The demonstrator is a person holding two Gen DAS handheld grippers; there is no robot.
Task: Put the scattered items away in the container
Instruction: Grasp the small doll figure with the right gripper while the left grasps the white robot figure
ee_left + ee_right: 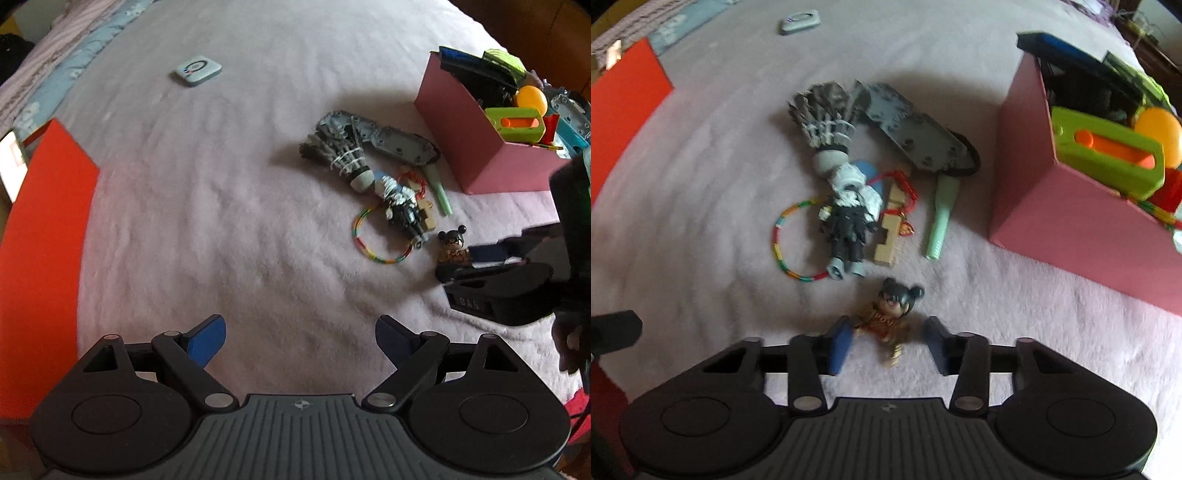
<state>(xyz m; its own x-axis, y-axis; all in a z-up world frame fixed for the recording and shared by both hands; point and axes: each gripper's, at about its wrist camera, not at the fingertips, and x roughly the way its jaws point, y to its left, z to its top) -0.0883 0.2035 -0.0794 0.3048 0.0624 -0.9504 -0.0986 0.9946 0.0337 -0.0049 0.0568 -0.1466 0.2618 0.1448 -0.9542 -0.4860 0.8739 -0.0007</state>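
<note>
Two fingers of right gripper [888, 345] spread wide round doll figurine [890, 314] on blanket [701, 184], nr pink box [1052, 221]; prob. light, rigid; best pinched at torso; left gripper [299, 341] wide, empty.

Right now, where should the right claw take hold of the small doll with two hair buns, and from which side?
Grip the doll across its narrow torso, coming from its feet end. It lies flat, head away, between the open fingers of the right claw. The round head looks likelier to slip.
</note>
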